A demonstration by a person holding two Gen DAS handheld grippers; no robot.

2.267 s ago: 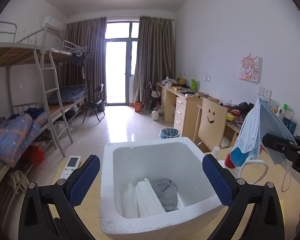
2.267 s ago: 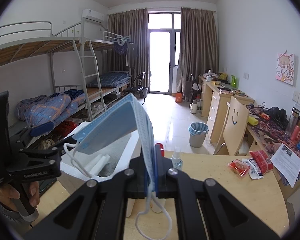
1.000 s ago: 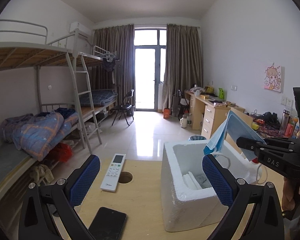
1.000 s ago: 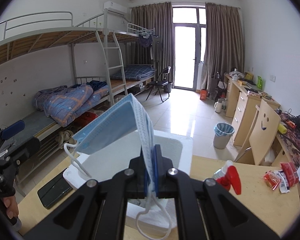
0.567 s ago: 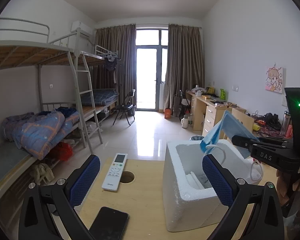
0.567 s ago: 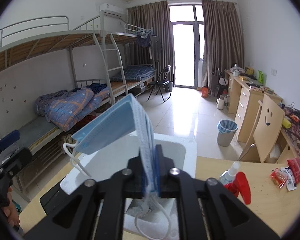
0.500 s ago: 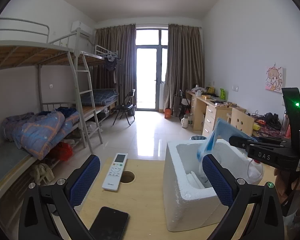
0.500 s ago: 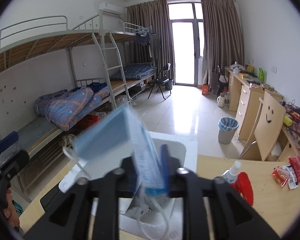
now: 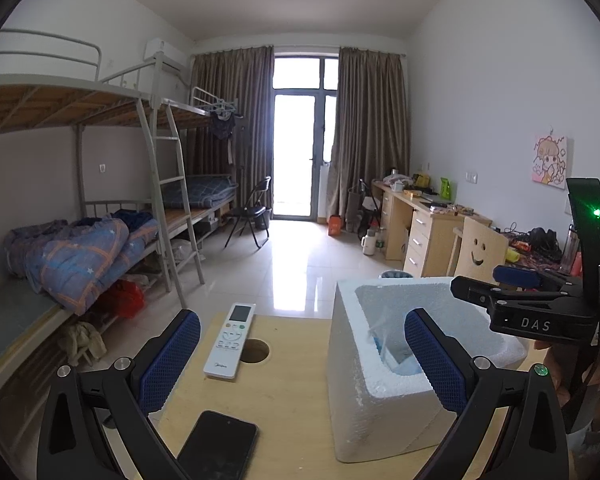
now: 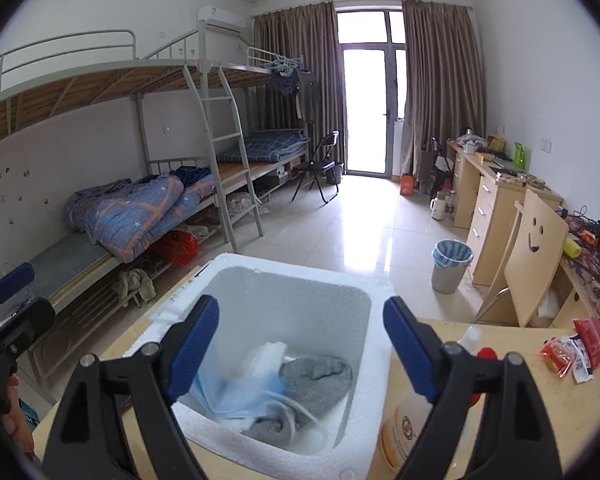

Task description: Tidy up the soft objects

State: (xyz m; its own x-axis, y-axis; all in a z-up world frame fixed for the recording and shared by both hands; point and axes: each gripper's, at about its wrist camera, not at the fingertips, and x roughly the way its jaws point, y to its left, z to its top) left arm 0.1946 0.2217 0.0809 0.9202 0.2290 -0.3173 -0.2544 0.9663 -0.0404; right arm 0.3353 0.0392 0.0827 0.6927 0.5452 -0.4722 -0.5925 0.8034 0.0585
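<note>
A white foam box (image 10: 300, 280) stands on the wooden table (image 9: 292, 392). In the right wrist view my right gripper (image 10: 298, 344) is open above the box mouth and holds nothing. A blue face mask (image 10: 236, 394) lies blurred inside the box, beside a grey cloth (image 10: 320, 376) and a white folded item (image 10: 268, 356). The box also shows in the left wrist view (image 9: 364, 396), with the mask (image 9: 404, 366) inside. My left gripper (image 9: 300, 360) is open and empty, left of the box. The right gripper (image 9: 496, 288) shows there over the box.
A white remote (image 9: 230, 340) and a black phone (image 9: 216, 446) lie on the table left of the box, by a round cable hole (image 9: 254, 350). A spray bottle (image 10: 420, 412) stands right of the box. Snack packets (image 10: 572, 348) lie at the table's right.
My right gripper has opened and let go of the blue mask, which has dropped into the foam box. The left gripper has stayed open and nearly still.
</note>
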